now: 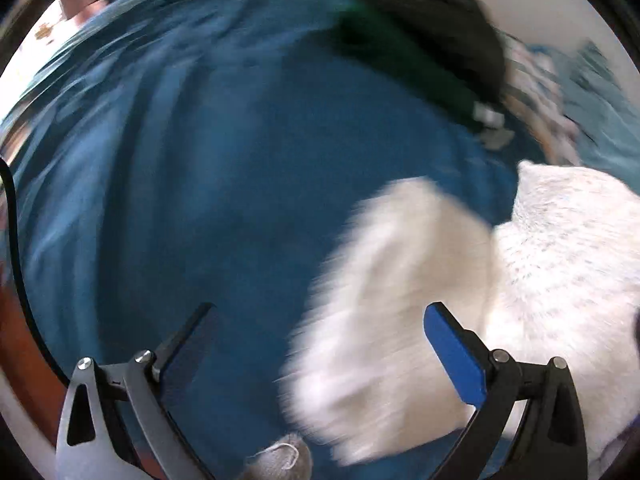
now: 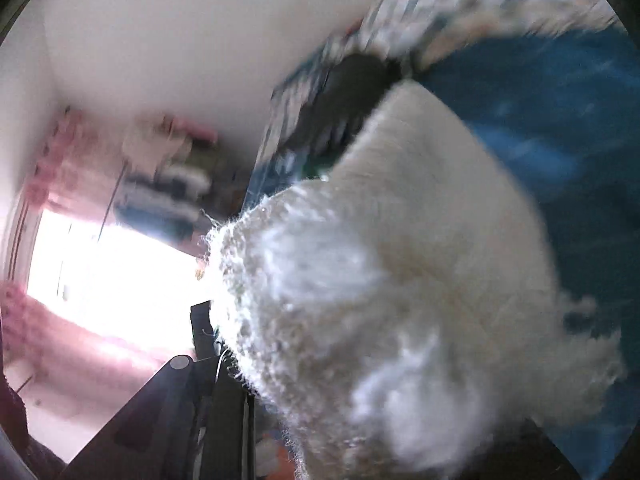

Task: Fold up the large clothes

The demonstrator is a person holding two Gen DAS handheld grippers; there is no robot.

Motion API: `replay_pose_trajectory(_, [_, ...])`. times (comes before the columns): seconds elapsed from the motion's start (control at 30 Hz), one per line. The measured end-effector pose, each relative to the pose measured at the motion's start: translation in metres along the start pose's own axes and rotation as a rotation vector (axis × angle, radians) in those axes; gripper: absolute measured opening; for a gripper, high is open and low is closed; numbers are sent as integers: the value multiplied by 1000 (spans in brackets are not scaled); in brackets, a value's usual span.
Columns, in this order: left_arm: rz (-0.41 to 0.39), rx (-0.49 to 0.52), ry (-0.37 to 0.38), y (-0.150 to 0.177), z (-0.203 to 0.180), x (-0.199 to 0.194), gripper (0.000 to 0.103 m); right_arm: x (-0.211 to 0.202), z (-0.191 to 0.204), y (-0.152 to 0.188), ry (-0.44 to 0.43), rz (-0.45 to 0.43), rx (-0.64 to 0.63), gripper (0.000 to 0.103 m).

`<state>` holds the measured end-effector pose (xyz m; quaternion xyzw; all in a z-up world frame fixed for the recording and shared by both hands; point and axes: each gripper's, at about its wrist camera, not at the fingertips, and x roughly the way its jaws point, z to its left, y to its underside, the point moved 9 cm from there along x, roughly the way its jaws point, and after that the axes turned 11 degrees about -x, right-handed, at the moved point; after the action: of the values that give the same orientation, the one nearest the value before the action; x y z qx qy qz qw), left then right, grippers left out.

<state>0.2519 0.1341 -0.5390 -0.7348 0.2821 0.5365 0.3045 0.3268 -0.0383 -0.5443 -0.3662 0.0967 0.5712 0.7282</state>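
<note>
**A:** Left wrist view first. Left gripper [image 1: 320, 344] pointing steeply down at a wrinkled blue bedsheet [image 1: 192, 200]. Jaws spread wide, nothing between the pads; only bare sheet, and the near edge of cloth, beyond the gap.

**B:** And the task's thing from there?

**A:** Fluffy white fleece garment [image 1: 460, 280], off to the right of that gripper and slightly ahead, one blurred fold reaching down past the blue-padded right finger [image 1: 452, 356]. Not touching either pad, as far as the blur allows. Further ahead and right, a dark green-and-black heap of clothing [image 1: 420, 40] near the top edge. Small grey fabric scrap [image 1: 280, 460] directly under the gap.

**B:** Right wrist view?

**A:** Right gripper [image 2: 224, 364] mostly buried: one dark finger [image 2: 202, 328] showing at the left, the other hidden behind pile. Nearly closed, pinching the garment [image 2: 380, 260], which bulges out right in front of the lens. Bright window [image 2: 112, 272] at the left, white wall [image 2: 200, 40] above, blue sheet at far right.

**B:** Long axis of the cloth?

**A:** Seems to run away from the right gripper toward the dark heap, hanging or stretched from the pinch. Hard to confirm; heavy motion smear.

**B:** Nearer hand for a second hold?

**A:** Probably the left, empty and just beside the loose fold. Likely needs a shift rightward to catch the free edge.
</note>
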Motion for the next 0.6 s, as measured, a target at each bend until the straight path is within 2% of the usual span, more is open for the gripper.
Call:
replay_pose_trajectory(0.1, [10, -95, -62, 17, 67, -8, 103, 67, 18, 50, 5, 153, -84, 23])
replay_pose_trajectory(0.23, [20, -177, -109, 36, 108, -8, 103, 135, 9, 124, 47, 345, -115, 24])
replay_pose_trajectory(0.33, [4, -189, -100, 36, 115, -14, 103, 164, 1, 172, 96, 455, -185, 24])
replay_pose_trajectory(0.43, [-2, -176, -66, 31, 104, -22, 103, 167, 9, 175, 118, 494, -246, 26])
replay_pose_trajectory(0.5, [-4, -171, -28, 29, 101, -33, 103, 158, 18, 163, 131, 528, -264, 28])
replay_pose_trajectory(0.53, [-4, -174, -2, 26, 95, -36, 103, 151, 24, 156, 126, 542, -271, 35])
replay_pose_trajectory(0.57, [-1, -181, 20, 26, 92, -40, 103, 139, 33, 149, 102, 551, -275, 50])
replay_pose_trajectory(0.6, [4, -193, 47, 26, 88, -44, 103, 126, 41, 144, 66, 554, -267, 60])
